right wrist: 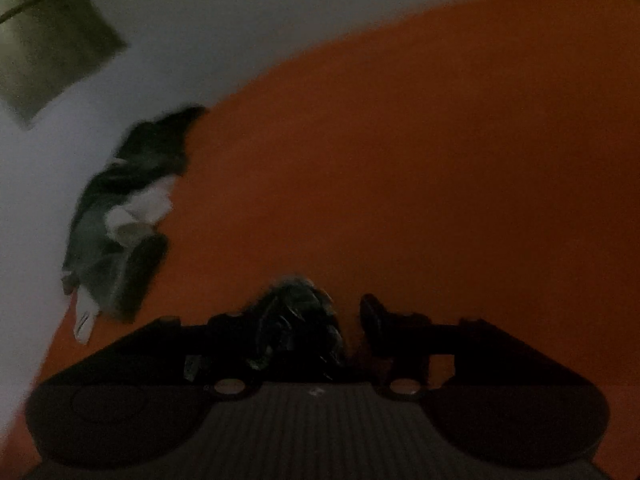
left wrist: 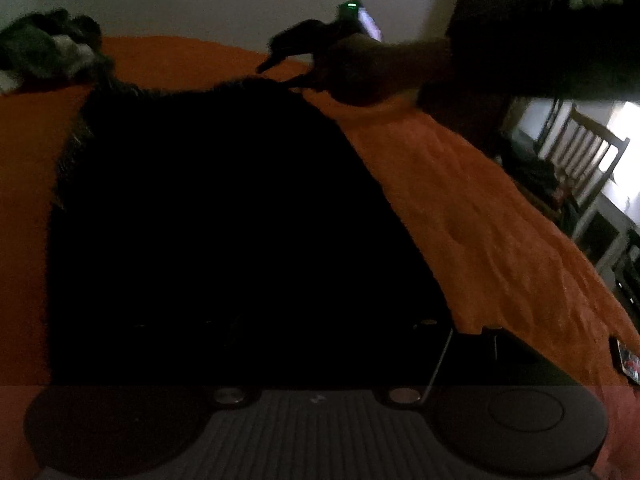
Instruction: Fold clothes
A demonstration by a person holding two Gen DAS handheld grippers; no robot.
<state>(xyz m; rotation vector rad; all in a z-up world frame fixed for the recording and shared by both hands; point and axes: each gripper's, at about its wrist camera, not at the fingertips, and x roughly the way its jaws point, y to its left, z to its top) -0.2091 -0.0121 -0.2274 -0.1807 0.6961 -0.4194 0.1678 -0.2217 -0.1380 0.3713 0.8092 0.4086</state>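
Because the black garment [left wrist: 224, 208] fills the near field of the left wrist view, the left gripper [left wrist: 320, 400] shows only its ribbed body; its fingers are lost in the dark cloth, and I cannot tell whether they are wide, narrow or holding the fabric. The garment lies spread over an orange bedspread [left wrist: 460, 200], which hangs in wrinkles down the right-hand side of the bed. At the garment's far edge a hand [left wrist: 356, 72] holds the right gripper [left wrist: 286, 70], whose two fingers stand apart, the lower one at the cloth's edge.

From the right wrist view, those jaws are parted: a bunch of dark cloth sits against the left finger, while a strip of orange shows between it and the right finger [right wrist: 372, 316], so nothing is pinched. Farther back on the bedspread, by the pale wall [left wrist: 200, 0], lies a jumbled pile of clothes [right wrist: 132, 200], dark and white. Beyond the bed's right side stands a wooden chair [left wrist: 580, 148].
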